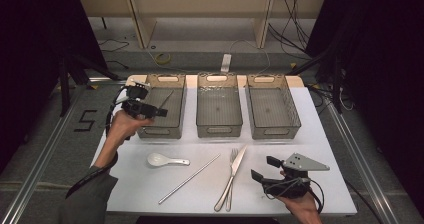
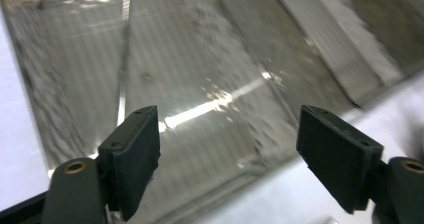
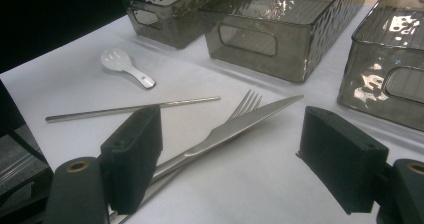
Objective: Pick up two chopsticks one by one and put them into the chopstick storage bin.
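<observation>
From the high view we log the left tool (image 1: 161,112) over the left bin (image 1: 176,115), jaws apart, nothing clamped; a chopstick (image 1: 166,98) lies inside that bin. Our right tool (image 1: 264,167) rests near the desk's (image 1: 130,184) front edge, jaws apart and empty. Left gripper view: we see open jaws above the bin floor (image 2: 200,134), chopstick (image 2: 121,84) beneath. Right gripper view: we note parted jaws facing knife (image 3: 240,125), fork (image 3: 246,106), second chopstick (image 3: 132,109) and spoon (image 3: 125,66).
</observation>
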`<act>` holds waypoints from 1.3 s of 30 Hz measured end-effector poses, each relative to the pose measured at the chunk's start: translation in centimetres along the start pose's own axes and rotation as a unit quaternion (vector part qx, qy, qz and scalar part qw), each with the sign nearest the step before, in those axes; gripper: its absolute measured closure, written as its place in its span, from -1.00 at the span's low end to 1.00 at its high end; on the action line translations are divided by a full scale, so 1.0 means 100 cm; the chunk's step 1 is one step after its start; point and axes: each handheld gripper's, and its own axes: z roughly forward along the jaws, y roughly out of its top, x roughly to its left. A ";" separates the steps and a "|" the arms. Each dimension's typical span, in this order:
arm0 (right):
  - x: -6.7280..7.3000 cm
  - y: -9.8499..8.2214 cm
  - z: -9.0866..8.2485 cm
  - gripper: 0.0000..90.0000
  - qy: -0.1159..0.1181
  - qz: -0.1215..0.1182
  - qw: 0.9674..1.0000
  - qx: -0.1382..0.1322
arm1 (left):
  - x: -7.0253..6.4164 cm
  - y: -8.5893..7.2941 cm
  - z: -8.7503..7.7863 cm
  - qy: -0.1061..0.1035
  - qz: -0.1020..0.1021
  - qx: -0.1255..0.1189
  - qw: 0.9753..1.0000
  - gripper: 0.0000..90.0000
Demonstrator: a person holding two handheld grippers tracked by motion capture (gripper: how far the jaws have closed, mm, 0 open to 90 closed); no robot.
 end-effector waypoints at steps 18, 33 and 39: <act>0.002 0.001 0.000 -0.43 -0.003 -0.005 1.000 0.000 | -0.062 -0.048 -0.003 -0.022 0.091 0.049 0.994 -0.60; 0.002 0.001 0.000 -0.45 -0.002 -0.005 1.000 -0.002 | -0.091 -0.072 0.006 -0.048 0.135 0.078 0.987 -0.63; 0.002 0.001 0.000 -0.45 -0.001 -0.006 1.000 0.000 | -0.103 -0.084 0.013 -0.058 0.156 0.123 0.978 -0.61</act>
